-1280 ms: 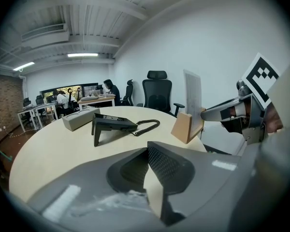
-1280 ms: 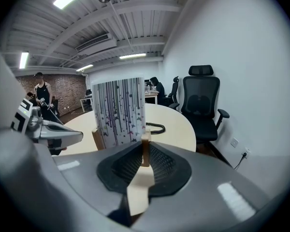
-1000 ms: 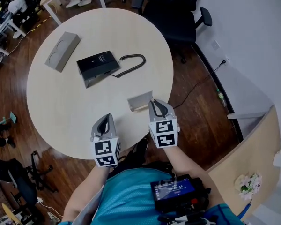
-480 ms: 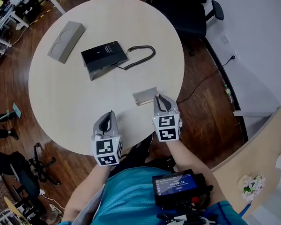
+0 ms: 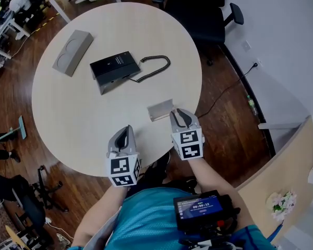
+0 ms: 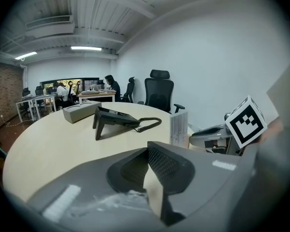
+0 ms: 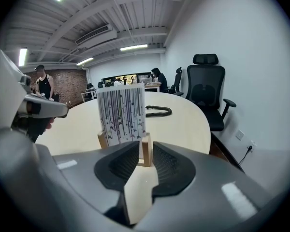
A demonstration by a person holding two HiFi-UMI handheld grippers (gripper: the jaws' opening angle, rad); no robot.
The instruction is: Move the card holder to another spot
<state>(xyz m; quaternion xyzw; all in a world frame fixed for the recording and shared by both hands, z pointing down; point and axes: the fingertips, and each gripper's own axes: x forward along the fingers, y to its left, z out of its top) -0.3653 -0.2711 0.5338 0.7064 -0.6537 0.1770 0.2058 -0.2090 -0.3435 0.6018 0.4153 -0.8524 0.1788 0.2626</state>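
As the jaws of our right gripper (image 5: 176,113) have just been opening, we see the card holder (image 5: 160,110) near the round table (image 5: 78,124) edge, its wooden end loose between them; left gripper (image 5: 125,130) closed, empty.

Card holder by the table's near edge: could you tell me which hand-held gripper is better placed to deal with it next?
Right. The right hand-held gripper has just been opening its jaws, which straddle the card holder at its wooden end; the left hand-held gripper is shut, empty and further off.
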